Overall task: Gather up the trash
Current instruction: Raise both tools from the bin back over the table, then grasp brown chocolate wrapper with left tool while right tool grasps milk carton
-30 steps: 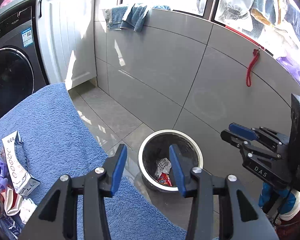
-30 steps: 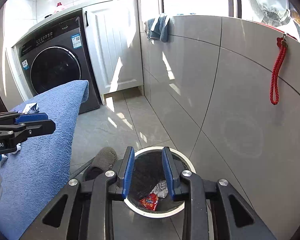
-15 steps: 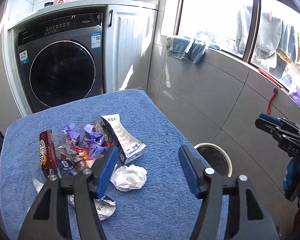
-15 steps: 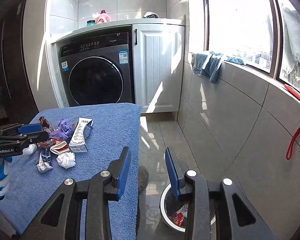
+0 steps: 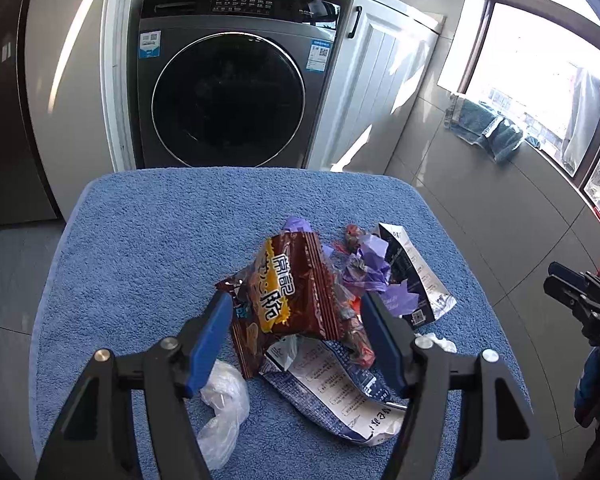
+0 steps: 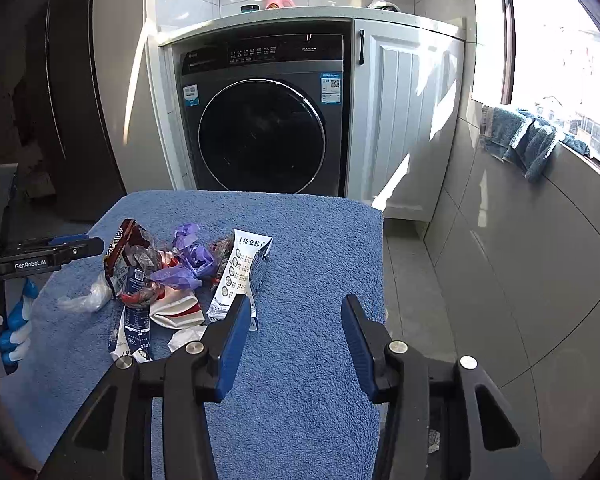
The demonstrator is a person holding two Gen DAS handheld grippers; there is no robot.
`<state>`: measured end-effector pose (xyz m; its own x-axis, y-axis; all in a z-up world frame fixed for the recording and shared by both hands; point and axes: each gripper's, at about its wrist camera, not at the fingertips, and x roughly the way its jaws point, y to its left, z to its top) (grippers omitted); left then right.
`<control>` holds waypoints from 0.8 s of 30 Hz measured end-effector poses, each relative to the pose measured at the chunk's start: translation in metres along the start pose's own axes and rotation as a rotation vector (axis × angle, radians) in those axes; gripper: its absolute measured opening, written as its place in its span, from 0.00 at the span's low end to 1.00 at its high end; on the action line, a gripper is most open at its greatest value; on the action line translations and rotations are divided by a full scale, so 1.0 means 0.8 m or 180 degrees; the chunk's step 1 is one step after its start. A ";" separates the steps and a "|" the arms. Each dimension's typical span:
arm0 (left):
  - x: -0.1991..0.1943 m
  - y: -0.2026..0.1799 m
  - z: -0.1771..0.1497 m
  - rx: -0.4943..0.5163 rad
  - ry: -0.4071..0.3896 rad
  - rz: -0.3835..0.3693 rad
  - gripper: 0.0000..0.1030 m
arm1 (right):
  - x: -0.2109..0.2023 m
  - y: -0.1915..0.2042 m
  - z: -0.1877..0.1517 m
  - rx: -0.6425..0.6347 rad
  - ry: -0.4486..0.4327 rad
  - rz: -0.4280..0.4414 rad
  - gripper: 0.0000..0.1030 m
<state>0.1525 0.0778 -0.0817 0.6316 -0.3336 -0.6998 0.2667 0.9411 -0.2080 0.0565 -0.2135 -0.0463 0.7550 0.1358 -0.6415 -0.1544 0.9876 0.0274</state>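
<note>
Behind everything stands the dark washing machine (image 5: 228,96), built in under a white counter beside a white cabinet door (image 6: 404,120). In front of it is my tabletop (image 5: 140,248), covered with a blue towel. The trash lies heaped on the towel, toward the middle of it in my left view. Biggest in the heap is a brown snack bag (image 5: 296,296) with yellow print, propped over the rest. Under it lies a blue and white printed packet (image 5: 340,392), and to its right a white sachet (image 5: 416,276) with dark print. Crumpled purple wrappers (image 5: 370,264) sit between the bag and the sachet, and a wad of clear plastic (image 5: 224,404) lies at the near left.

My left tongs (image 5: 296,320) stand wide apart just in front of the brown bag, having just been opening, with nothing gripped. My right tongs (image 6: 296,320) have also just been opening and gape over bare towel, right of the heap, empty.
</note>
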 end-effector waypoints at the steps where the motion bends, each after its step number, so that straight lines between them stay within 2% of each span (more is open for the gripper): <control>1: 0.008 0.003 0.002 -0.0008 0.0033 0.0003 0.63 | 0.012 0.004 0.003 -0.0004 0.0031 0.0039 0.45; 7: 0.044 0.021 0.002 -0.0138 0.0205 -0.0008 0.63 | 0.072 0.024 0.020 -0.0048 0.0219 0.0220 0.49; 14: 0.045 0.065 -0.013 -0.0405 0.0241 -0.0114 0.60 | 0.131 0.046 0.024 -0.0102 0.0436 0.0382 0.53; 17: 0.047 0.073 -0.017 -0.0439 0.0285 -0.0153 0.49 | 0.156 0.047 0.022 -0.0047 0.0569 0.0396 0.53; 22: 0.053 0.086 -0.024 -0.0548 0.0352 -0.0221 0.22 | 0.189 0.042 0.018 0.0109 0.0762 0.0419 0.53; 24: 0.053 0.091 -0.026 -0.0595 0.0339 -0.0257 0.16 | 0.197 0.040 0.016 0.0163 0.0826 0.0430 0.51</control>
<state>0.1834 0.1334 -0.1408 0.5306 -0.4099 -0.7419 0.1674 0.9087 -0.3823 0.1791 -0.1597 -0.1365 0.5407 0.2481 -0.8038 -0.2049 0.9656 0.1603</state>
